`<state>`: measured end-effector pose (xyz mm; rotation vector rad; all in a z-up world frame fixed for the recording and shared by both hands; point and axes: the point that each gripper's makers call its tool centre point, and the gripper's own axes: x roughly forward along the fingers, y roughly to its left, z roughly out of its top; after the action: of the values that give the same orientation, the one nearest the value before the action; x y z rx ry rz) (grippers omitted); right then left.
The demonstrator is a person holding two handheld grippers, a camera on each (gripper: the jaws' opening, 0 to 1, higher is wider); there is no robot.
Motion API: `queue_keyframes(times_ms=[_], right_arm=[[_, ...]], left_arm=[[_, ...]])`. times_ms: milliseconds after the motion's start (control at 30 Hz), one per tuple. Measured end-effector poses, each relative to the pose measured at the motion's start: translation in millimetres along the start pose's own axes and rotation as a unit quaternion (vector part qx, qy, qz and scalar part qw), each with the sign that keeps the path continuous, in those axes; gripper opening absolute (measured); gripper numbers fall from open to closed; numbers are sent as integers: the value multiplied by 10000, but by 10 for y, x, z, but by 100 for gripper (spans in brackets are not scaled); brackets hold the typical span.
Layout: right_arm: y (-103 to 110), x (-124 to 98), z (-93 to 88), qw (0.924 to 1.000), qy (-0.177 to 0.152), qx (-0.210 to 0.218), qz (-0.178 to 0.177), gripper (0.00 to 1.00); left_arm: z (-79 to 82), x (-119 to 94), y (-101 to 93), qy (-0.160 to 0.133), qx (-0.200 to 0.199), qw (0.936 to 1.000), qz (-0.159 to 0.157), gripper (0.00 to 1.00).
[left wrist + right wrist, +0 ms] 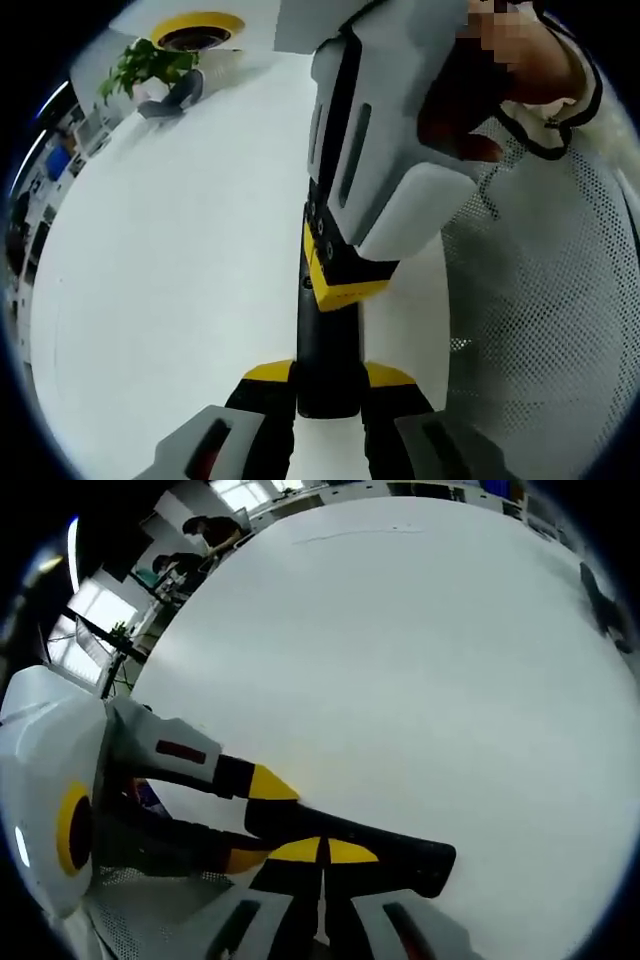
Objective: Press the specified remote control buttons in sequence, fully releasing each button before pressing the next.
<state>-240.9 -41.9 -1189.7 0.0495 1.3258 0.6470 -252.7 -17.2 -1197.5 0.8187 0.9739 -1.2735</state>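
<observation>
A long black remote control (318, 345) runs up the middle of the left gripper view, over the white table (170, 270). My left gripper (328, 378) is shut on its near end, one yellow tip on each side. My right gripper (342, 282) comes in from the upper right in a person's hand (470, 110), and its closed yellow tips rest on the remote's face. In the right gripper view the remote (405, 858) lies crosswise under my right gripper (325, 852), whose jaws are shut together on top of it. The left gripper (255, 822) clamps the remote from the left.
A green plant (150, 65), a yellow-rimmed round thing (198, 30) and a grey object (172, 98) stand at the table's far end. White mesh clothing (550, 330) is close on the right. People at desks (205, 535) are beyond the table, and a dark object (603, 605) lies near its right edge.
</observation>
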Motion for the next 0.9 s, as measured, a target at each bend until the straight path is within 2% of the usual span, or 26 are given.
queue_keyframes(times_ms=[200,367,500,767,900], right_arm=[[4,-1,-2,10000,1,76,37,0],[25,0,-3,10000,-50,-58,-3,0],[92,38,-50,9999,83,-56,110,0],[93,37,-34,9998,84,-175,87,0],[85,39,-23,9999,115,-28,101,0]], left_arm=[[2,-3,-3,8,-17,10000,4,24],[2,-3,-3,-10,-24,10000,2,24],[3,1,-1,2,-27,10000,-3,24],[2,-4,-4,-30,-52,10000,14,24],[4,-3,-3,-48,-55,10000,12,24]])
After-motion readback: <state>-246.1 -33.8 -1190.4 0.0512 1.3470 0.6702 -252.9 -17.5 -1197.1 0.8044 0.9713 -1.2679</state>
